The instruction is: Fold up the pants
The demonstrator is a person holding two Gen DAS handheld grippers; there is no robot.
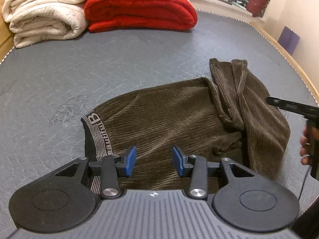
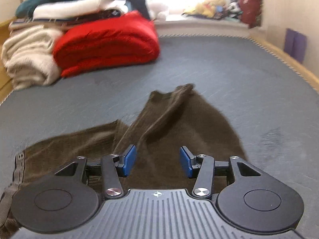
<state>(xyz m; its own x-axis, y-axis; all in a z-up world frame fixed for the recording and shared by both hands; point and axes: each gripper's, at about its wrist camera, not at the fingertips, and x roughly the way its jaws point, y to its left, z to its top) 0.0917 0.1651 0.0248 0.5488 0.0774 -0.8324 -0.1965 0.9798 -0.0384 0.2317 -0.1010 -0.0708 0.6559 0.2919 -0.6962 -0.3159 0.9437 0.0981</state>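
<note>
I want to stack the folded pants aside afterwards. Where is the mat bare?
Bare grey mat lies between the brown pants and the red blanket, and left of the waistband. The far left corner is crowded: cream blanket beside the red.

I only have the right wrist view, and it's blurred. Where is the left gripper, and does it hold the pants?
Observer: The left gripper is over the pants near the waistband end, jaws open, nothing pinched between them.
Operator: How does the waistband lie?
Observer: The waistband, a grey lettered band, is at the left end in the left wrist view, lying on the mat.
Operator: And the legs?
Observer: The legs are bunched at the right end, overlapping the main panel, with the cuffs pointing away from the camera.
</note>
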